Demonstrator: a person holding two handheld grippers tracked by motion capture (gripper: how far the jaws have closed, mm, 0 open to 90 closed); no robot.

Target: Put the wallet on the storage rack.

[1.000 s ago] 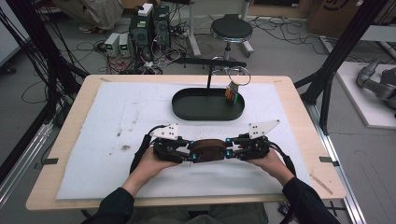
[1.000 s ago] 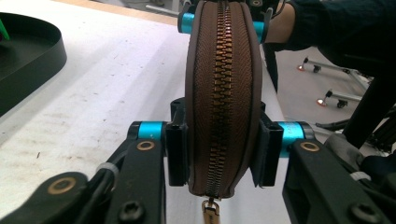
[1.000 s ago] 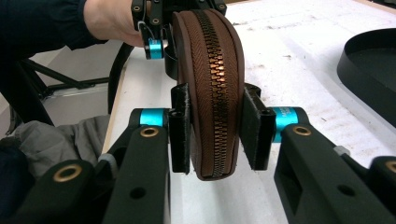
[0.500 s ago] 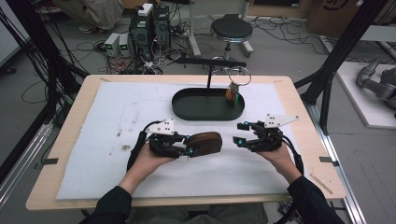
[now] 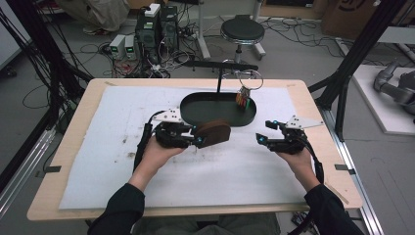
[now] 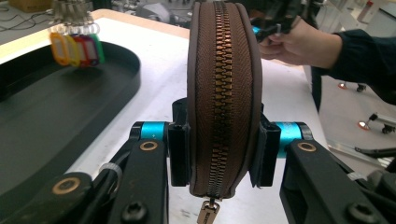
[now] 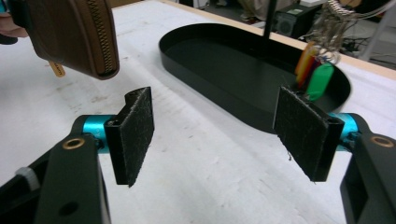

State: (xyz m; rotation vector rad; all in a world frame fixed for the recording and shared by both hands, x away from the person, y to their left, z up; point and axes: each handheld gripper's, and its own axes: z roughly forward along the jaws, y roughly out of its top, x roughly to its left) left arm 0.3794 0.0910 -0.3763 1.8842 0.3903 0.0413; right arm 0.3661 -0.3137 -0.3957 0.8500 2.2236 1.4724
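Note:
My left gripper [image 5: 198, 136] is shut on a brown zippered pouch [image 5: 213, 133] and holds it just above the white mat, near the front rim of the black oval tray [image 5: 195, 110]. In the left gripper view the pouch [image 6: 222, 93] stands on edge between the pads [image 6: 180, 154], its brass zip facing the camera and the pull hanging down. My right gripper [image 5: 263, 133] hovers open to the right of the pouch, apart from it. Its pads [image 7: 135, 133] stand wide with nothing between them; the pouch [image 7: 77, 32] shows at upper left.
Coloured key tags [image 5: 243, 98] hang on a ring from a black stand [image 5: 219, 73] over the tray's right end. A white mat [image 5: 117, 147] covers the wooden table [image 5: 323, 122]. Computers, cables and a stool [image 5: 242, 32] lie on the floor beyond.
Both grippers held the pouch between them a second ago. The right gripper let go, opened and moved right; the left gripper carried the pouch up toward the tray.

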